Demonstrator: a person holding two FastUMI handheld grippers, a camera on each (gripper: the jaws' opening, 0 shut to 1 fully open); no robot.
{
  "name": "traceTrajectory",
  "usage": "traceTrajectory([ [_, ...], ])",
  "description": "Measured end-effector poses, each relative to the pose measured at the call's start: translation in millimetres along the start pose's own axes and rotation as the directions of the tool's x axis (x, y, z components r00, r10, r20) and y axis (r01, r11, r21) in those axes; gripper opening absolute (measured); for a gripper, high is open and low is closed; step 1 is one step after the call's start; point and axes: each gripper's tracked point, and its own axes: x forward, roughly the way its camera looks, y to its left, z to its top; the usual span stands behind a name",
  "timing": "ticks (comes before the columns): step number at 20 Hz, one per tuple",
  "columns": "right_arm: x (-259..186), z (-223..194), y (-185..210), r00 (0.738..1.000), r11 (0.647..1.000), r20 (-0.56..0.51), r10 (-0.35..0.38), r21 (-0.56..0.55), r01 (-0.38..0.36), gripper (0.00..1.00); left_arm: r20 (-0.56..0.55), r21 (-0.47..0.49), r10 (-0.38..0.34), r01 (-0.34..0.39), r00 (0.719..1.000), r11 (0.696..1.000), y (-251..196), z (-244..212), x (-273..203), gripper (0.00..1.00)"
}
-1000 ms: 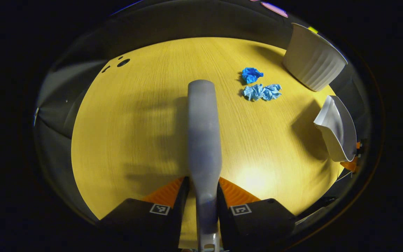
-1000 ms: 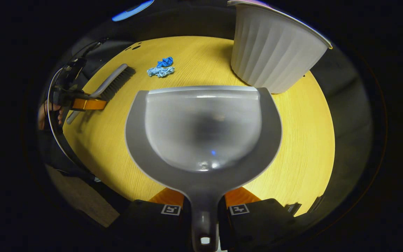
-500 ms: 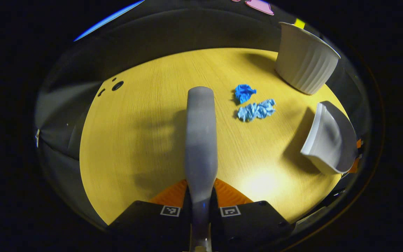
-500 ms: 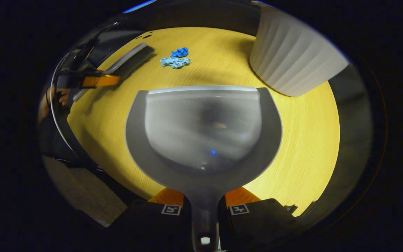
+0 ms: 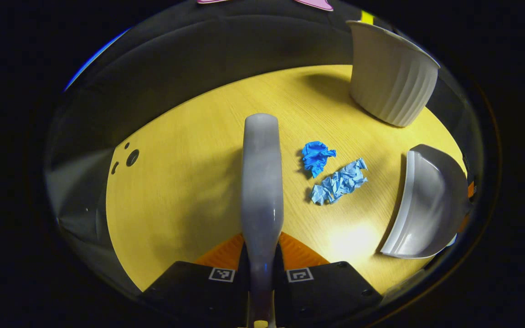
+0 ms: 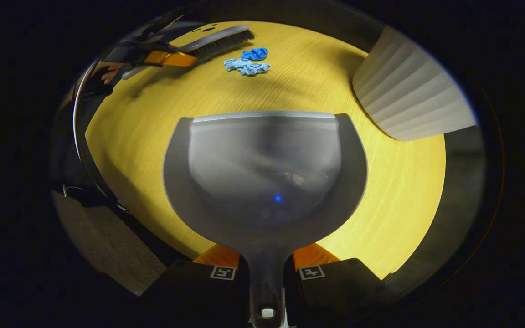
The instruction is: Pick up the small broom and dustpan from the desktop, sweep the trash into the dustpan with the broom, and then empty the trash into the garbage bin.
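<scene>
Both tools are up off the yellow table [image 5: 176, 182], the left gripper [image 5: 261, 269] clamped on the broom [image 5: 261, 182] and the right gripper [image 6: 266, 269] on the dustpan [image 6: 265, 168], so the sweep looks next: pan edge down beside the 2 blue paper wads [image 5: 331, 175], bin [image 5: 390, 77] waiting beyond.
</scene>
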Motion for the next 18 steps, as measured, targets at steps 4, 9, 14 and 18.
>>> traceTrajectory([
  [4,5,6,4,1.000,1.000,0.000,0.018,-0.006,-0.018,0.35,-0.014,0.028,-0.053,0.053,0.999,0.998,-19,3,7,0.29],
  [9,6,13,4,1.000,0.999,0.007,0.029,-0.022,-0.029,0.35,-0.042,0.092,-0.149,0.152,0.988,0.984,-38,2,3,0.27],
  [14,9,11,1,0.999,0.999,0.032,0.024,-0.050,-0.022,0.35,-0.050,0.201,-0.238,0.243,0.970,0.949,-33,3,9,0.27],
  [18,14,14,-1,0.998,0.998,0.054,0.018,-0.058,-0.015,0.35,-0.071,0.246,-0.340,0.347,0.938,0.905,-34,-1,9,0.27],
])
